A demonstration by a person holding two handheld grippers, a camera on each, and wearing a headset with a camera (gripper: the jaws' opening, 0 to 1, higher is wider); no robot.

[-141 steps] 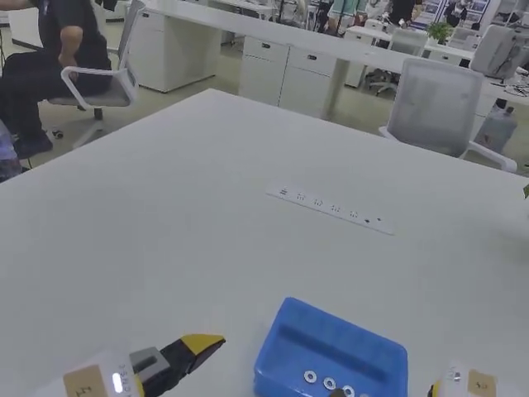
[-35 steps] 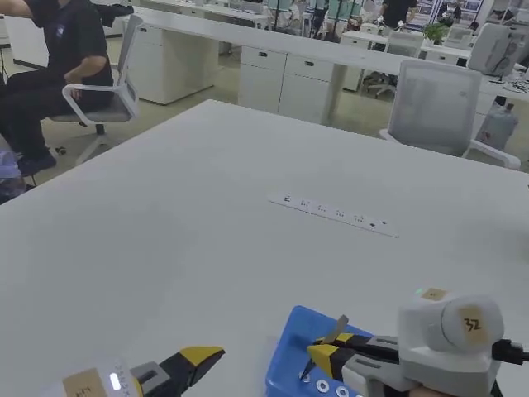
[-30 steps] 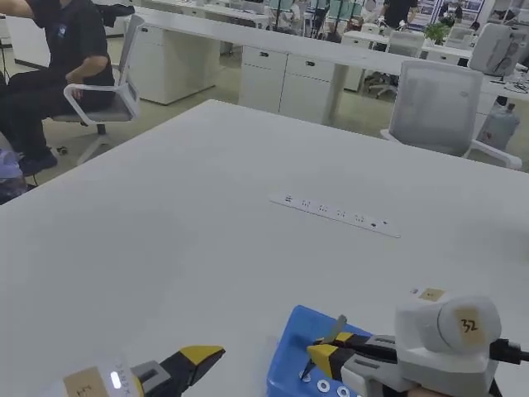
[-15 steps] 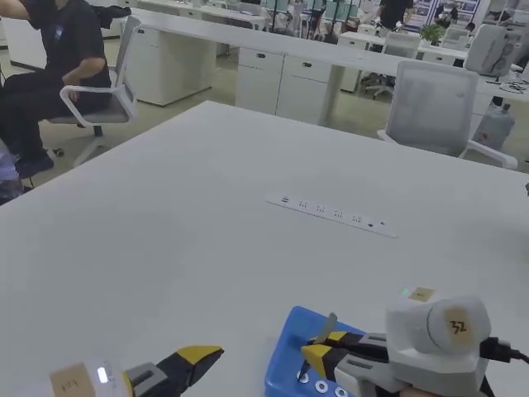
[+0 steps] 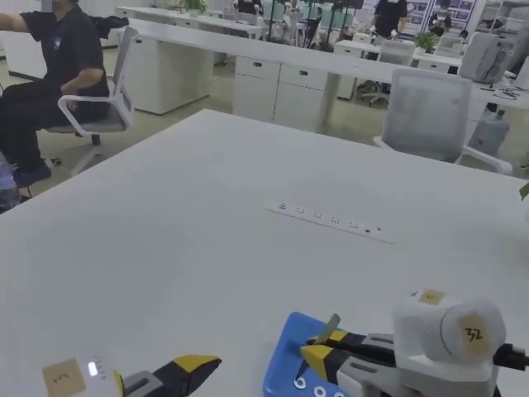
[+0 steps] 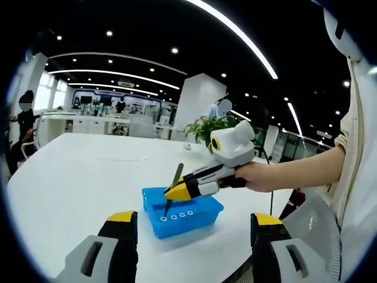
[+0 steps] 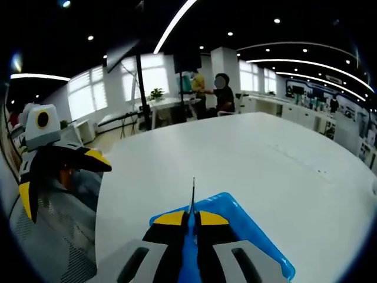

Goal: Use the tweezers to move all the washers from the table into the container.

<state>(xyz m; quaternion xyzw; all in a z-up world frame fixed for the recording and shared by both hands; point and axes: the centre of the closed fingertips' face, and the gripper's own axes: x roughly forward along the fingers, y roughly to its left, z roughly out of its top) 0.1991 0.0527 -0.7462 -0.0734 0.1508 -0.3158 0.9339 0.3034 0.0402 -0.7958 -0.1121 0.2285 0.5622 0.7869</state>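
Observation:
The blue container (image 5: 279, 364) sits at the near edge of the white table, and several washers (image 5: 317, 390) lie in a row inside it. My right gripper (image 5: 318, 357) is shut on the metal tweezers (image 5: 328, 327), whose tips point down into the container. In the right gripper view the tweezers (image 7: 192, 200) stick out between the closed jaws above the container (image 7: 247, 236). My left gripper (image 5: 195, 366) hovers left of the container, open with nothing in it. From the left gripper view, the left gripper (image 6: 193, 218) faces the container (image 6: 203, 217), washers (image 6: 182, 214) and right gripper (image 6: 177, 191).
A white power strip (image 5: 329, 221) lies across the middle of the table (image 5: 165, 231). Office chairs (image 5: 430, 112) stand along the far edge. A person (image 5: 50, 74) sits at the far left, beyond the table. A hand and sleeve (image 6: 294, 171) hold the right gripper.
Since 4.7 s ago the right gripper has come in over the container with the tweezers. Over the last second it has barely moved; the head camera has tilted a little.

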